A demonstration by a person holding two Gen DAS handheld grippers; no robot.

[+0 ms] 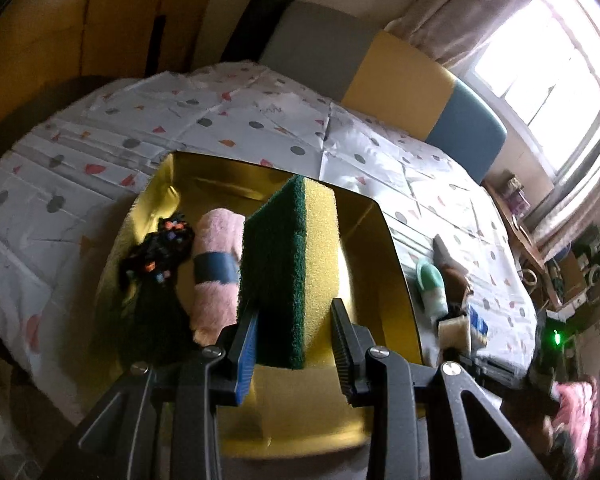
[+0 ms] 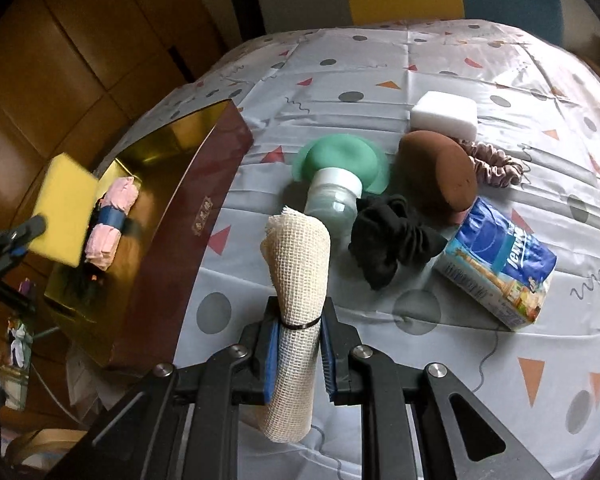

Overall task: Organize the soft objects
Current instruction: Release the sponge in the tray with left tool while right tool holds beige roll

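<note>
The gold-lined box [image 1: 364, 216] holds a pink towel roll [image 1: 216, 264] and a black scrunchie [image 1: 160, 248]; above it the left gripper [image 1: 294, 344] clamps a scouring sponge [image 1: 292, 264], while the right gripper [image 2: 298, 344] pinches a mesh cloth roll [image 2: 296, 280] over the table's near edge [image 2: 500, 420].

The sponge [image 1: 296, 264] is porous yellow foam with a rough green scouring face; the box [image 1: 220, 176] is lined in glossy gold foil. The roll [image 2: 296, 280] is coarse open-weave cloth, the desk [image 2: 380, 60] cover smooth, shiny plastic.
</note>
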